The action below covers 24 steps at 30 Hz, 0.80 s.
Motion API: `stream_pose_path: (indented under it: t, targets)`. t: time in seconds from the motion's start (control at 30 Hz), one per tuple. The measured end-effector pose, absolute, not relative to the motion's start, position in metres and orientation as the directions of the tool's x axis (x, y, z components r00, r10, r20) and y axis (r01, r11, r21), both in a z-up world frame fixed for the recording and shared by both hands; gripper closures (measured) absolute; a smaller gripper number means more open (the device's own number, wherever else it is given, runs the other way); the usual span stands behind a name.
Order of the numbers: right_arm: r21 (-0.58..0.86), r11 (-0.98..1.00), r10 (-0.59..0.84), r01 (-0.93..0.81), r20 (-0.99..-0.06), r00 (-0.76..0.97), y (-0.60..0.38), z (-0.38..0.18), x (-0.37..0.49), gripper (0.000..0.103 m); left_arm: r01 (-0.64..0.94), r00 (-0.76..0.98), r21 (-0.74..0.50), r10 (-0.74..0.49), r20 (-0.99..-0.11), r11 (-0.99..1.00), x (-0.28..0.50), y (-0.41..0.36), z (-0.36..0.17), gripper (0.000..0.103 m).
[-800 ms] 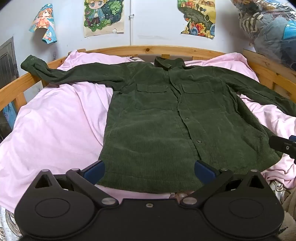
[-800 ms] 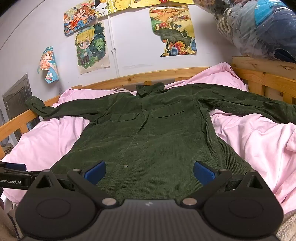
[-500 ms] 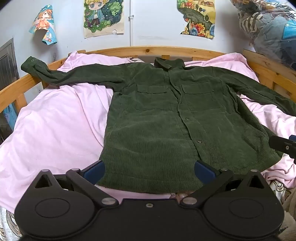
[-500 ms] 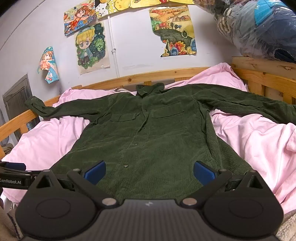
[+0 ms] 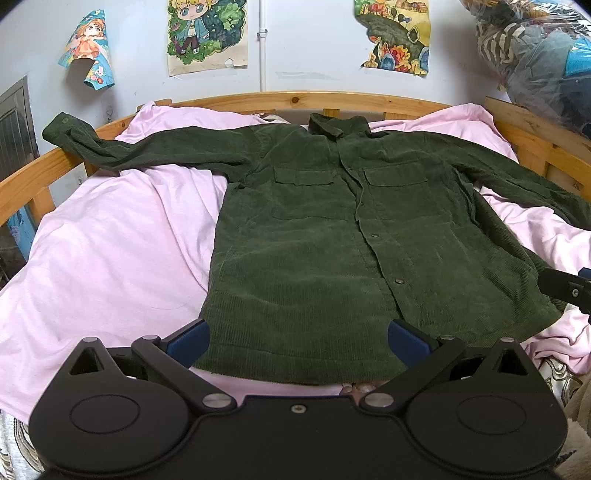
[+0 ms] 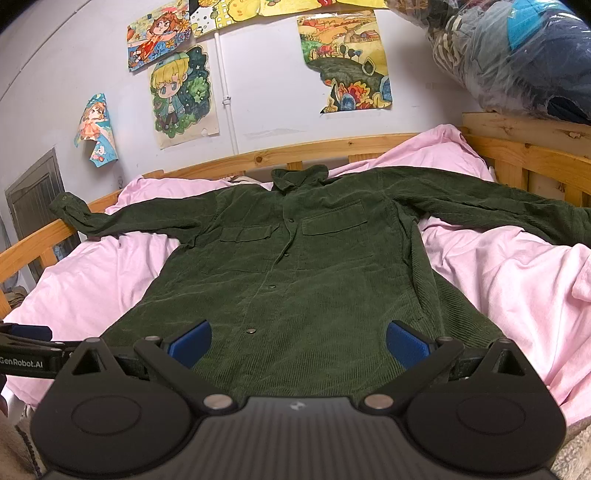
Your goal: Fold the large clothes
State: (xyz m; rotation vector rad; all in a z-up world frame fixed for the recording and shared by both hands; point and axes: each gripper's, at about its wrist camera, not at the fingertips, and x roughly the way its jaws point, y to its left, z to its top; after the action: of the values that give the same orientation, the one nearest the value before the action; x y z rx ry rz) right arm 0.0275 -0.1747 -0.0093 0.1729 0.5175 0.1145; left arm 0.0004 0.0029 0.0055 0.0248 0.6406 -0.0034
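Observation:
A dark green corduroy shirt (image 5: 332, 236) lies flat and buttoned on a pink sheet (image 5: 110, 251), collar at the far side, both sleeves spread out; it also shows in the right wrist view (image 6: 295, 280). Its left sleeve cuff (image 5: 62, 129) drapes over the wooden bed rail. My left gripper (image 5: 297, 338) is open and empty, just above the hem's left half. My right gripper (image 6: 297, 339) is open and empty over the hem's right half. Each gripper's tip shows at the edge of the other's view.
A wooden bed frame (image 5: 288, 99) rings the mattress on the far side and both sides. Posters (image 5: 207, 33) hang on the wall behind. A plastic-wrapped bundle of bedding (image 5: 535, 55) sits at the upper right, above the right rail.

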Motion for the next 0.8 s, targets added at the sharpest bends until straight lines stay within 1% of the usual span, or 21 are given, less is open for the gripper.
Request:
stream_pose_path:
  t: [0.8]
  targets:
    - [0.194, 0.979, 0.153, -0.065, -0.481, 0.863, -0.1742, -0.0105, 0.0291, 0.0, 0.009, 0.804, 0.025, 0.008, -0.595, 1.0, -0.0005, 0.0015, 0.0051, 0.001]
